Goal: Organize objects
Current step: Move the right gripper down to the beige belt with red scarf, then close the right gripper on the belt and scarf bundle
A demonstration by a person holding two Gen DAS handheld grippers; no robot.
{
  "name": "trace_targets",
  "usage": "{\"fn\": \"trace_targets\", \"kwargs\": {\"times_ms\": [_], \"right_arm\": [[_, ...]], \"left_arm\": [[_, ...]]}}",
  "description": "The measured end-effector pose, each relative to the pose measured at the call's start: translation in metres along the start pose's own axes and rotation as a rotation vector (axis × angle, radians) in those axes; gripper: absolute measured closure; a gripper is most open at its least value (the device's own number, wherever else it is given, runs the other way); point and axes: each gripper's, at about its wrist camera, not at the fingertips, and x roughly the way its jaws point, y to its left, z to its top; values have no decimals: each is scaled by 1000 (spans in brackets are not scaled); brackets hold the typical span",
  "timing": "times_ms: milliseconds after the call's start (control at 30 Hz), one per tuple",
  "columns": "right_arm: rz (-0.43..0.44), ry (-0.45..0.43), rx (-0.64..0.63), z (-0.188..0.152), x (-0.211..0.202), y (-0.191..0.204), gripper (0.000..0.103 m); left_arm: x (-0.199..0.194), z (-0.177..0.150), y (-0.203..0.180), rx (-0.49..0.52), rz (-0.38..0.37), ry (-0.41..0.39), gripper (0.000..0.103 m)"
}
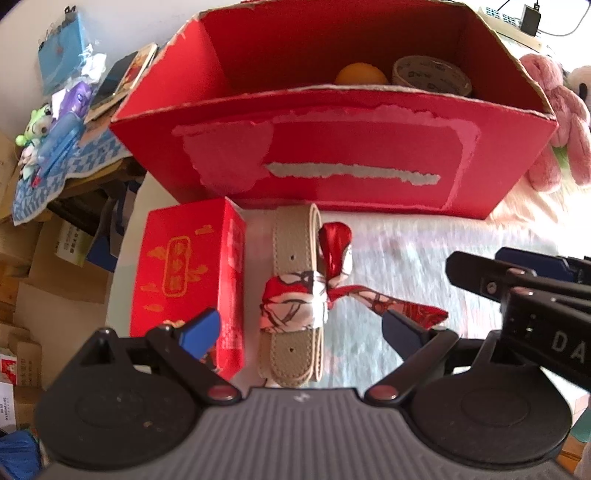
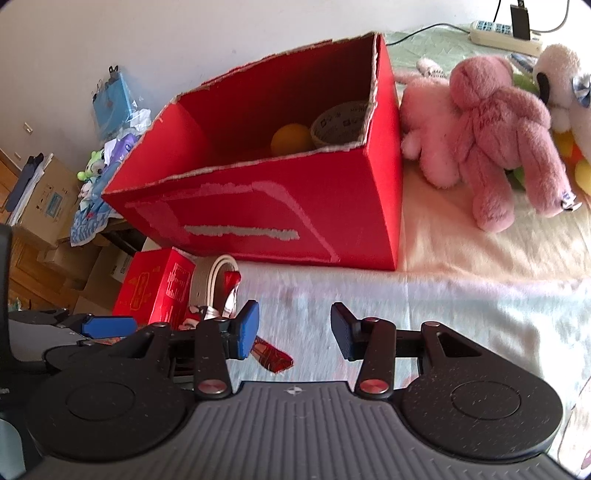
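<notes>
A coiled beige belt (image 1: 293, 280) tied with a red patterned ribbon (image 1: 306, 301) lies on the bed between the fingers of my open left gripper (image 1: 301, 328). A small red carton (image 1: 188, 280) stands just left of it, against my left fingertip (image 1: 201, 328). Behind them sits a big open red box (image 1: 332, 162) holding an orange ball (image 1: 360, 74) and a tape roll (image 1: 430, 75). My right gripper (image 2: 293, 326) is open above the bedsheet, right of the belt (image 2: 216, 280) and the small carton (image 2: 155, 288), its left finger over the ribbon's tail (image 2: 273, 356). The big box (image 2: 280, 218) stands ahead.
A pink plush toy (image 2: 487, 133) and a white plush (image 2: 565, 88) lie right of the big box. A power strip (image 2: 506, 33) sits at the far right. Left of the bed are a cluttered stand (image 1: 62, 122) and cardboard boxes (image 1: 40, 266). The right gripper's body (image 1: 524, 295) reaches into the left wrist view.
</notes>
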Motion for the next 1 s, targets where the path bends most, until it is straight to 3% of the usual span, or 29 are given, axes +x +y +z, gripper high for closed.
{"fn": "trace_targets", "kwargs": {"times_ms": [167, 433, 767, 833, 1000], "right_arm": [[43, 31, 5, -7, 7, 2, 56], [101, 54, 11, -3, 18, 11, 56], [205, 135, 117, 7, 43, 15, 58], [196, 139, 123, 9, 47, 17, 64], [194, 153, 128, 11, 55, 19, 66]], "left_arm": [[0, -13, 8, -8, -33, -11, 10], [0, -31, 30, -4, -190, -49, 23], [2, -22, 41, 49, -340, -101, 37], [6, -21, 41, 72, -360, -101, 40], [13, -20, 43, 102, -422, -98, 40]]}}
